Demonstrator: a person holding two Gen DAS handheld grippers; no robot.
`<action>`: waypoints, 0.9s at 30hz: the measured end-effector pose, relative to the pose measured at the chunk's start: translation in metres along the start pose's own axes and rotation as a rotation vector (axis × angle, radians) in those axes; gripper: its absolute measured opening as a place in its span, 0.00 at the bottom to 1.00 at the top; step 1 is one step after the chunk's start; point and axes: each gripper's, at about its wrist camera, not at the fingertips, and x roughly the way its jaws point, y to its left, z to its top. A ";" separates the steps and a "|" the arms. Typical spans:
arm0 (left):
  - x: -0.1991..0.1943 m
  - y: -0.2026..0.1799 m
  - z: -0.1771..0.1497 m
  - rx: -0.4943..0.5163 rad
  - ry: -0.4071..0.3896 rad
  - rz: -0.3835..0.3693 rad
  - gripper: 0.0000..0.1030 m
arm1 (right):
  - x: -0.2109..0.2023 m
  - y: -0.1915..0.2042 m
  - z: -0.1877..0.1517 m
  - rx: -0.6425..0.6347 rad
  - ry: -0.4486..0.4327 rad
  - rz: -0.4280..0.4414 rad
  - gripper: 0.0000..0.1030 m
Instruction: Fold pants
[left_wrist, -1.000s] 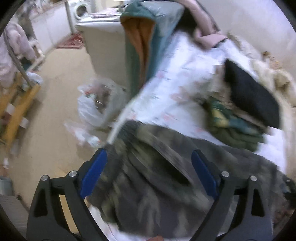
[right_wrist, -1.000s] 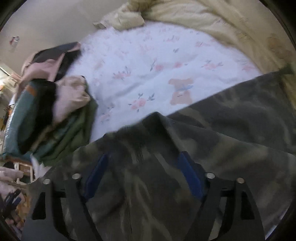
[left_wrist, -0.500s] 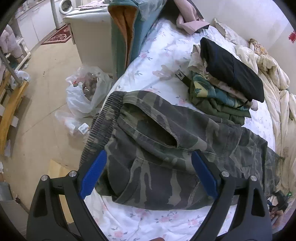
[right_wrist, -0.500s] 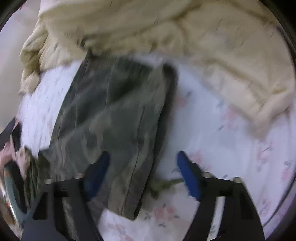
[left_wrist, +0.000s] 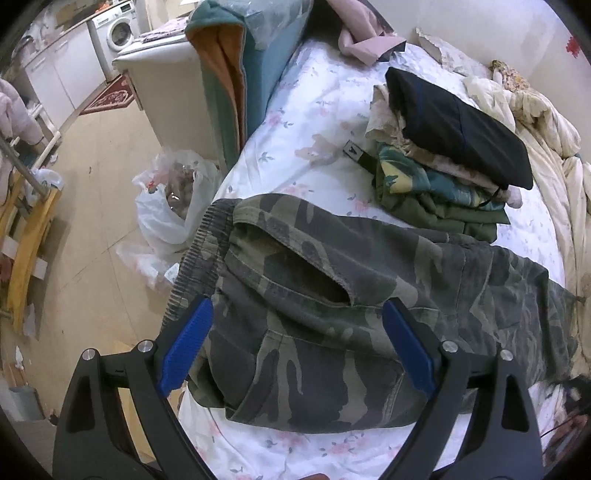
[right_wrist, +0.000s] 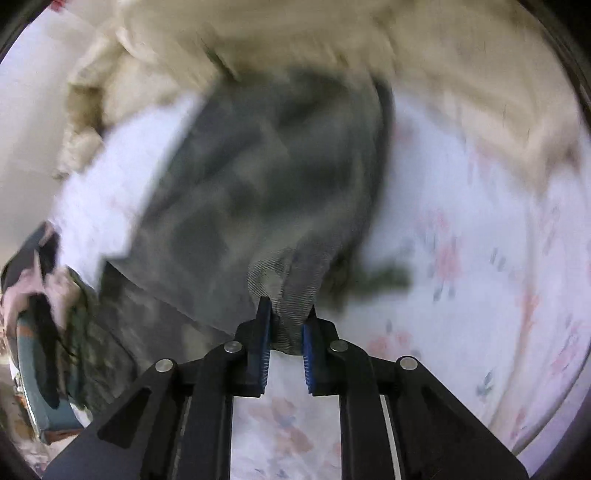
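Camouflage pants (left_wrist: 332, 306) lie across the floral bed sheet (left_wrist: 317, 107), with the ribbed waistband (left_wrist: 199, 258) at the bed's left edge and the legs running right. My left gripper (left_wrist: 295, 339) is open and hovers above the waist end, a blue pad (left_wrist: 186, 347) on each side. In the right wrist view, my right gripper (right_wrist: 286, 325) is shut on the hem of a pants leg (right_wrist: 291, 295). The rest of the pants (right_wrist: 266, 184) stretches away from it, blurred.
A stack of folded clothes (left_wrist: 447, 155) topped by a black item sits behind the pants. A cream duvet (right_wrist: 406, 55) is bunched along the far side. A white plastic bag (left_wrist: 170, 199) lies on the floor beside the bed. A teal and orange cloth (left_wrist: 236, 74) hangs at the bed's end.
My right gripper moved from the waist area to the leg end and closed on the hem. The left gripper stayed open and steadied above the waist.
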 end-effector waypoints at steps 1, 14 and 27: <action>0.001 0.001 0.000 -0.001 0.001 0.005 0.88 | -0.010 0.005 0.011 0.013 -0.038 0.025 0.14; 0.026 0.003 -0.002 0.016 0.033 0.108 0.88 | 0.055 0.076 0.184 -0.105 -0.124 0.042 0.73; 0.038 -0.007 0.001 0.083 0.021 0.138 0.88 | 0.136 0.096 0.060 -0.755 0.190 -0.108 0.62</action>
